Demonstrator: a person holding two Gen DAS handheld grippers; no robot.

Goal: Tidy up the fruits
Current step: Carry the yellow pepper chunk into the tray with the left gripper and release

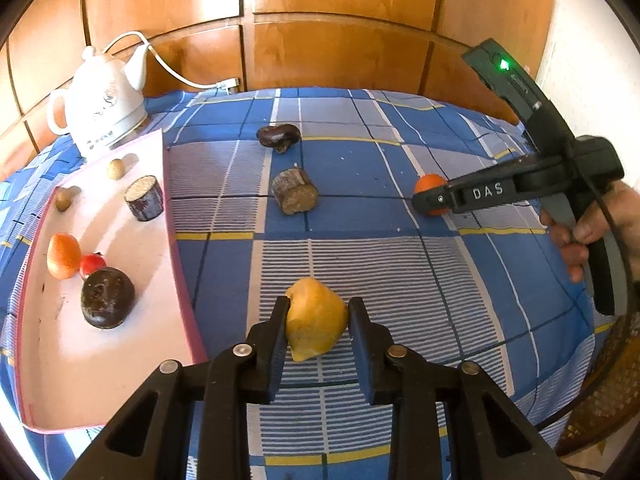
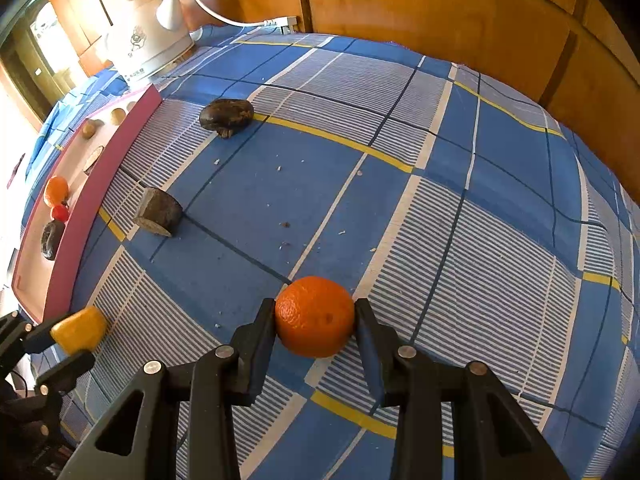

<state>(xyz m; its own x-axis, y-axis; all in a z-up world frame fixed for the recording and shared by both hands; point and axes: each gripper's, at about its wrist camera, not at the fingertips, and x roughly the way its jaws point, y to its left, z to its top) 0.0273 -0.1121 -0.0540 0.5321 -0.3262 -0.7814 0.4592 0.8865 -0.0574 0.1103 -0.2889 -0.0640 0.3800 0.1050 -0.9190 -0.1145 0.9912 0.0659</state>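
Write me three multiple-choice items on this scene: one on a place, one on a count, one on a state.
1. Where does the white kettle stand?
A. beyond the far end of the pink tray
B. inside the tray
C. at the cloth's near edge

2. How many pieces lie on the checked cloth with no gripper on them?
A. none
B. two
C. five

3. What do the right gripper fingers do?
A. stand wide open over bare cloth
B. close on the orange
C. close on a banana

Answers:
1 A, it stands past the tray's far end.
2 B, only the dark brown piece and the cut brown piece lie free.
3 B, both fingers press the orange's sides.
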